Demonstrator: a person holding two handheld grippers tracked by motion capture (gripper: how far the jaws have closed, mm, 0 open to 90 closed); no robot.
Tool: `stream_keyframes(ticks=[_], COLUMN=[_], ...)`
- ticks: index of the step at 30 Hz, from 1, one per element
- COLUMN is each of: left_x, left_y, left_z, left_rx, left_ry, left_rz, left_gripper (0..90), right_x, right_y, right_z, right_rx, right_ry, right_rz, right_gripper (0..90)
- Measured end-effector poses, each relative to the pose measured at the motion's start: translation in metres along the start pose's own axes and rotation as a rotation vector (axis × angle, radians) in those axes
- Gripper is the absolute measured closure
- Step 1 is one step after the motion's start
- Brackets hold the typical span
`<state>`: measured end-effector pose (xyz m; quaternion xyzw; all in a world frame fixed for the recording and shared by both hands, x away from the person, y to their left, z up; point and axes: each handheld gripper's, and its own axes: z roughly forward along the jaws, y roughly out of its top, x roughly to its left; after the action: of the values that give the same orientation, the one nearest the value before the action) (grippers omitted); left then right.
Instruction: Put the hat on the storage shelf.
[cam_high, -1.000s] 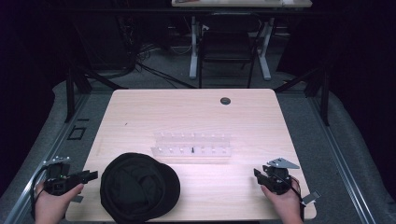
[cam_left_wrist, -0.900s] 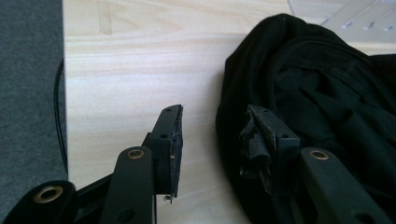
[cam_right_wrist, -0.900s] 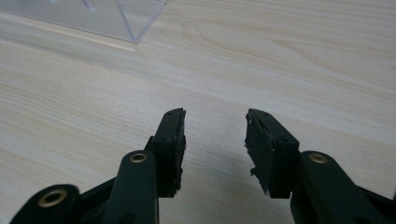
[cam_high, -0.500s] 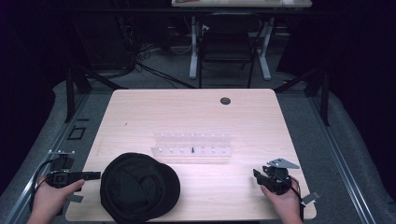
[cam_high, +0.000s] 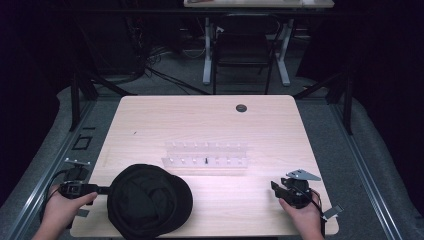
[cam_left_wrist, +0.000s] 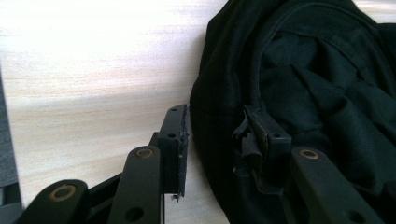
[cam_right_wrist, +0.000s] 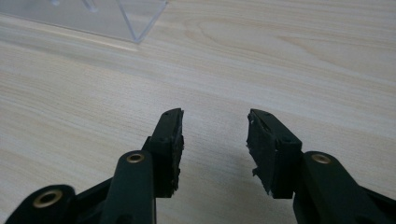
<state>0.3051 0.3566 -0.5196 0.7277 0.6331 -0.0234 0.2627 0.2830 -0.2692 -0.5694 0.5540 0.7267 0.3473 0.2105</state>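
Black cloth made up the cap, which lay at the near left of the wooden table, close to the front edge, its crown rumpled into folds in the left gripper view. At the cap's left rim was the left gripper, held low and level by the person's left hand just off the table's left edge; its jaws stood parted, one on bare wood outside the rim and the other over the dark fabric, so that the cap's edge sat in the gap between them (whether either pad actually touched the cloth could not be told). Behind the cap, toward the middle of the table, stood a clear plastic rack in two rows, with one small dark item in its front row, too small to identify. A corner of that clear rack appeared at the top of the right gripper view. Well apart from the cap, near the front right corner, the right gripper rested in the person's right hand, a grey three-cornered plate on top of it; its jaws were spread wide with nothing between them, just pale wood grain below. A small round dark grommet sat near the table's far edge, and beyond it a dark floor with cables and the legs of another desk
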Motion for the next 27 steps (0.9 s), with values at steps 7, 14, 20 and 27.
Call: stream_keyframes(ticks=[7, 14, 20, 27], left_x=[-0.001, -0.003, -0.001, -0.002], left_y=[0.001, 0.005, 0.008, 0.009], left_z=[0.008, 0.014, 0.020, 0.023], left_rx=[0.034, 0.099, 0.142, 0.174], left_ry=[0.022, 0.045, 0.051, 0.037], left_rz=[0.007, -0.009, -0.027, -0.028], left_gripper=[65.3, 66.6, 67.0, 73.8], right_x=[0.000, 0.001, 0.001, 0.001], right_y=[0.000, 0.000, 0.000, 0.000], right_z=[0.000, 0.001, 0.001, 0.001], right_rx=[0.001, 0.005, 0.012, 0.011], right_ry=[0.005, 0.005, 0.009, 0.011], right_rz=[0.002, 0.007, 0.006, 0.004], right_gripper=[55.2, 55.0, 55.1, 55.1])
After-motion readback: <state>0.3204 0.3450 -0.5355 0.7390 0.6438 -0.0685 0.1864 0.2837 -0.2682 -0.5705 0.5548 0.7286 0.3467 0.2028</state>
